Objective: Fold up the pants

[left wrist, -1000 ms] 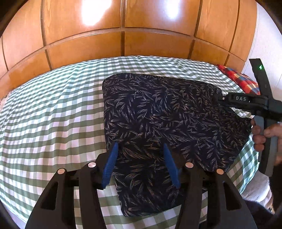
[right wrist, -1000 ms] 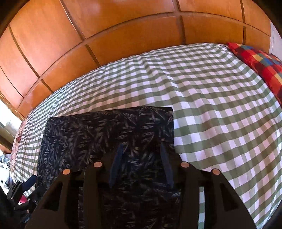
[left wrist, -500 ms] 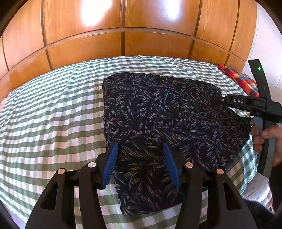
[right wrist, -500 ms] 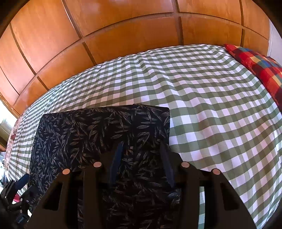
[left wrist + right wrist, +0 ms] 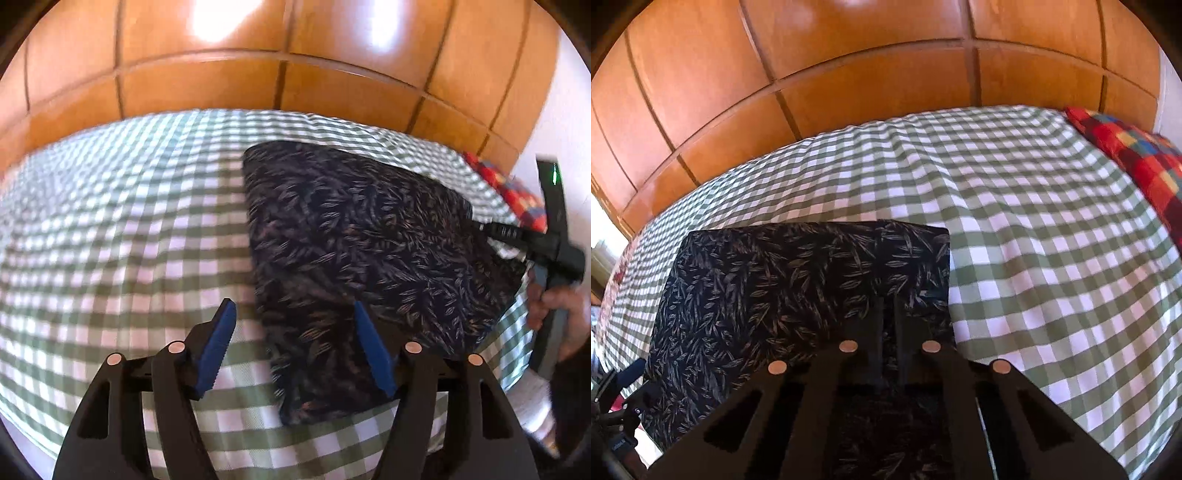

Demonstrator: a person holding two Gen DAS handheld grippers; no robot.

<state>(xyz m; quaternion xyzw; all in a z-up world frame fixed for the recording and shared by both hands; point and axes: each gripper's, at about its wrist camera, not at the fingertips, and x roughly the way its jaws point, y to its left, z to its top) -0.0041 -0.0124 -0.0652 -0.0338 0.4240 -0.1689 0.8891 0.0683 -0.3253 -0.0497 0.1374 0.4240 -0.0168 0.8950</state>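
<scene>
- The pants (image 5: pixel 369 251), dark with a leaf print, lie already folded into a compact block on the checked bed (image 5: pixel 122 229), near its front edge, with wooden panels (image 5: pixel 207 85) behind.
- In the left wrist view the block's long axis runs from the far middle of the bed toward the near right; its left edge is a straight line that passes between the fingers of the left gripper (image 5: pixel 295 347).
- The left gripper is wide and holds nothing; its jaws have just been opening. The left blue finger (image 5: pixel 218 347) hangs over bare bed just left of the pants, the right one over the cloth, so it straddles that edge near the front corner.
- The right gripper (image 5: pixel 888 332) has just been closing and is now pinched together; in its own view the cloth fills the space under and around the fingers. It appears to clamp a fold of the pants at the block's right part, though the pinch itself is too dark to see.
- From the left view the right gripper sits at the pants' far right side, a hand (image 5: pixel 557 317) on its handle.
- Judged from this, the right gripper is already on the cloth, while the left lies at the opposite edge and probably needs only to drop and close there.
- A red patchwork pillow (image 5: pixel 1134 155) lies well apart at the far right.
</scene>
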